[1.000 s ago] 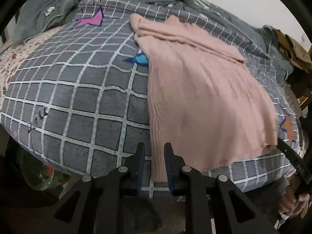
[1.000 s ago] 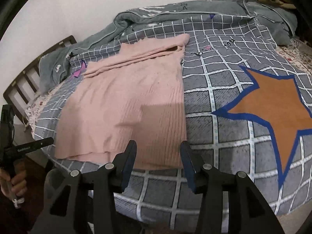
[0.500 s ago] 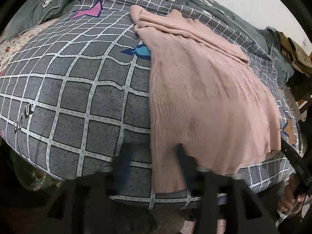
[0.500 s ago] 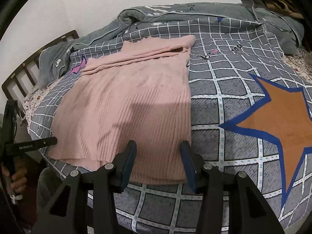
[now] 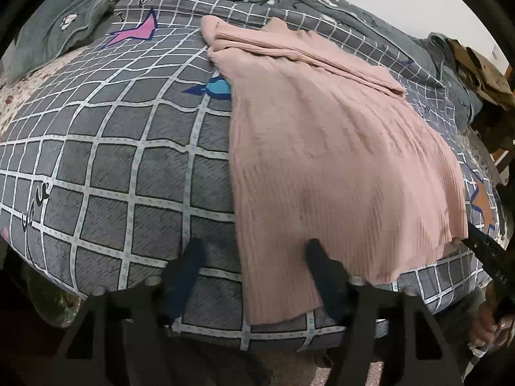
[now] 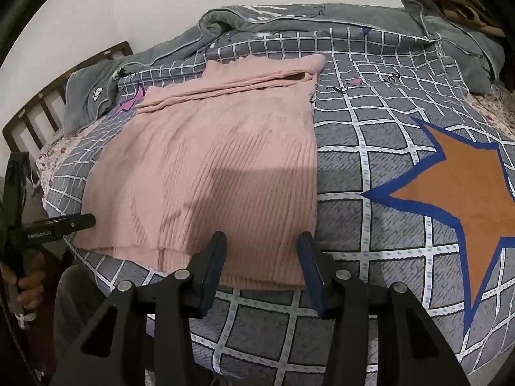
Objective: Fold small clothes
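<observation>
- We see a grid-patterned bed [image 6: 370, 173]; the pink knit sweater [image 6: 219, 173] lies flat, soft, light, floppy.
- We would pinch its near hem corners.
- Left hand-held gripper [image 5: 254, 257]: jaws closing, straddling the hem, not pinching; right hand-held gripper [image 6: 262, 251]: spread, empty.

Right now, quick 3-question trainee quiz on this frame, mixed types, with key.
1. True or false: the sweater is pinched in the right claw.
2. In the right wrist view, the orange star lies on which side of the sweater? A) left B) right C) under it
3. Fill in: the left claw straddles the sweater's near ____ corner, seen from its own camera.

Key
1. False: its fingers stand apart at the hem and do not press on the cloth.
2. B
3. left; the jaws are closing, with the hem corner between them, not yet pinched.
</observation>
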